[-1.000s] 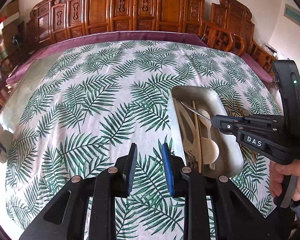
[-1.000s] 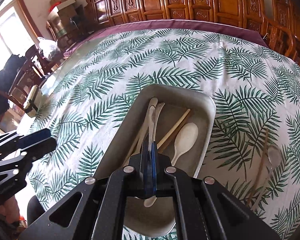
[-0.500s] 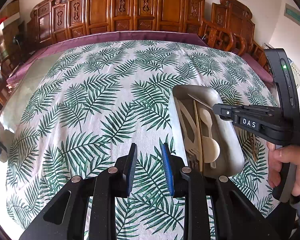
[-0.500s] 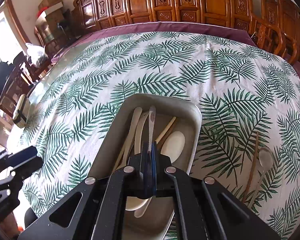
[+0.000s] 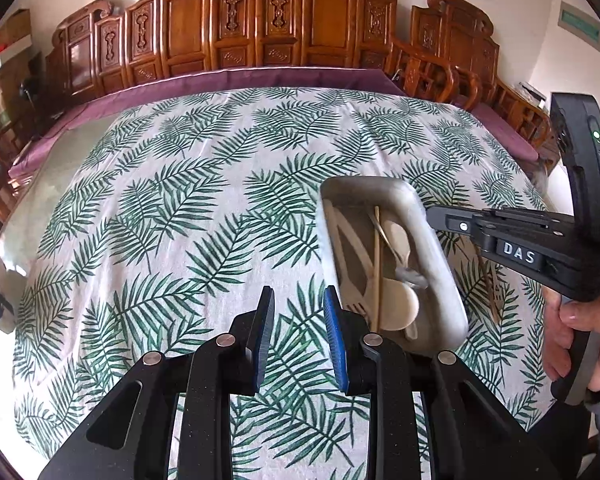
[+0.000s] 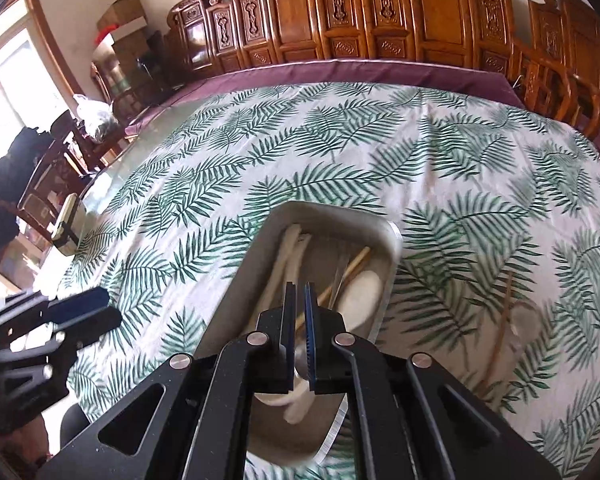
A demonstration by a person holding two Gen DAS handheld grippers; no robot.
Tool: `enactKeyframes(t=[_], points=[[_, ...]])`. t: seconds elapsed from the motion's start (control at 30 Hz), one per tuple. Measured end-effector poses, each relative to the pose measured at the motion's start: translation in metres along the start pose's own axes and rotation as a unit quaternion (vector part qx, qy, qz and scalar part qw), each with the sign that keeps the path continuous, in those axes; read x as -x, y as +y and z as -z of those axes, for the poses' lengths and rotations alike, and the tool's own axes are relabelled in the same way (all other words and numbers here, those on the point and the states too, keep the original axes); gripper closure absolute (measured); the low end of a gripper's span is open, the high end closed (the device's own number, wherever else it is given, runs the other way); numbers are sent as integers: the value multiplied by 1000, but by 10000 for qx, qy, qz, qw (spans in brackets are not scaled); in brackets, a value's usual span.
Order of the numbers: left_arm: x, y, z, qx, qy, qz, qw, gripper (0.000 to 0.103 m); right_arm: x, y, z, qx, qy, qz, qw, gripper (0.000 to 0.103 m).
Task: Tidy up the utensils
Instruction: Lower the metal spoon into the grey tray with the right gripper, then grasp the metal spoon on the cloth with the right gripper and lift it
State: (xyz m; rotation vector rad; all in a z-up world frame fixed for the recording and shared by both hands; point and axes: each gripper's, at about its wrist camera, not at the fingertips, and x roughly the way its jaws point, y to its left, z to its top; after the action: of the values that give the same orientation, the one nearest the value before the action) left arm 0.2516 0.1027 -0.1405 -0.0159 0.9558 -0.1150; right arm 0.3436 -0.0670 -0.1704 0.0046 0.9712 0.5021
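Utensils (image 6: pixel 288 256) sit in the tray (image 6: pixel 244 292). Right gripper (image 6: pixel 299 300) hangs over it, fingers barely parted, pinching nothing; left gripper (image 5: pixel 298 312) spread, idle. Next, I reckon: chopsticks (image 6: pixel 500 320) and ladle (image 6: pixel 526 318) beside the tray.

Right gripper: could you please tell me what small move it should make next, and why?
Probably swing the right gripper rightward to the chopstick and clear spoon lying outside the tray: its jaws stand a slit apart and empty, and those two are not yet in the tray.
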Motion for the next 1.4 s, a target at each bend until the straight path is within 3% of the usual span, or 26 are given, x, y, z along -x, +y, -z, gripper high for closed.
enactKeyframes(t=[0.6,0.7,0.77,0.87,0.9,0.97,1.13,1.27,1.3,1.4], points=[[-6,-74,-15,-463,-58,403,9981,78,72,-110,64,-288,-171,716,9969,96],[-9,-88,-17,-552,-50,484,9973,71,72,-126,71,-382,-141,793,9960,92],[-10,-98,-18,-612,-51,535,9967,59,70,-133,75,-438,-118,820,9956,84],[-11,-110,-18,-673,-76,592,9959,40,62,-142,78,-505,-30,816,9954,84],[-11,-113,-19,-687,-89,605,9958,39,57,-144,79,-514,15,815,9953,81],[-13,-120,-19,-729,-70,637,9953,27,46,-148,80,-532,91,806,9953,69],[-15,-129,-16,-779,-46,647,9948,21,20,-159,78,-607,280,781,9947,59],[-19,-134,-12,-827,12,632,9946,21,0,-169,72,-691,444,810,9933,59],[-19,-134,-12,-833,24,630,9945,21,-5,-170,70,-674,472,827,9932,59],[-22,-137,-10,-859,65,625,9943,21,-18,-172,64,-655,587,831,9927,73]])
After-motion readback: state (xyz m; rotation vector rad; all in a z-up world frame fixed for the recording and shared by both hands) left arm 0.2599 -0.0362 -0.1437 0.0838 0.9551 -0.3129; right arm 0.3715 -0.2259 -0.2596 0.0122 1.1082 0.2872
